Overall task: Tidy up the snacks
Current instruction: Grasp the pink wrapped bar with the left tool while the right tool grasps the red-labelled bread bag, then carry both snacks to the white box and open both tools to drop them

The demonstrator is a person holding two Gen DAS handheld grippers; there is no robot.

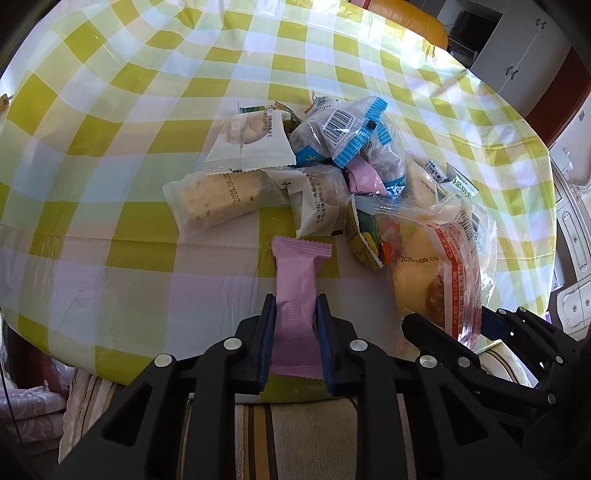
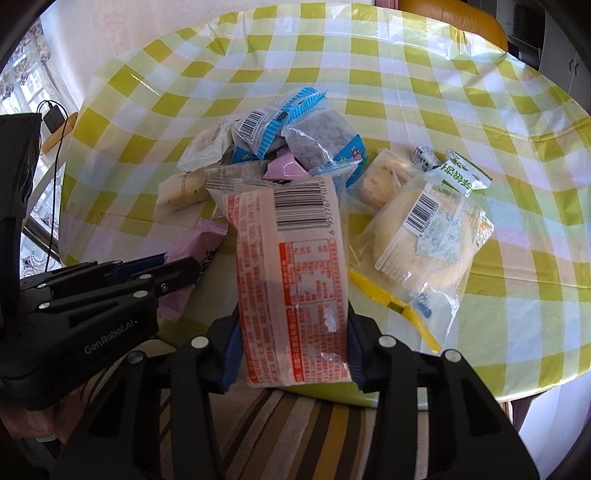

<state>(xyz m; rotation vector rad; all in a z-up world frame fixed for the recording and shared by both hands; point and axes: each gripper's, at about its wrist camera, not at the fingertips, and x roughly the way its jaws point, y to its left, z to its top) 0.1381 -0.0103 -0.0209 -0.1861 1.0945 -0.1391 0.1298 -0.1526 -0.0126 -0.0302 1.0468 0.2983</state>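
My left gripper [image 1: 295,314] is shut on a pink snack packet [image 1: 297,295] and holds it near the table's front edge; the packet also shows in the right wrist view [image 2: 192,251]. My right gripper [image 2: 291,325] is shut on a clear bread bag with red print [image 2: 291,273], which appears in the left wrist view [image 1: 439,273] at the right. A pile of snacks [image 1: 325,158] lies mid-table: white packets, blue-trimmed bags [image 2: 303,125], a second pink packet [image 2: 282,166].
The table wears a yellow-green checked cloth [image 1: 129,129]. A clear bag with a round cake [image 2: 424,236] and a yellow clip [image 2: 395,306] lie right of my right gripper. A striped chair cushion [image 2: 295,424] sits below the table edge. An orange chair [image 2: 454,18] stands behind.
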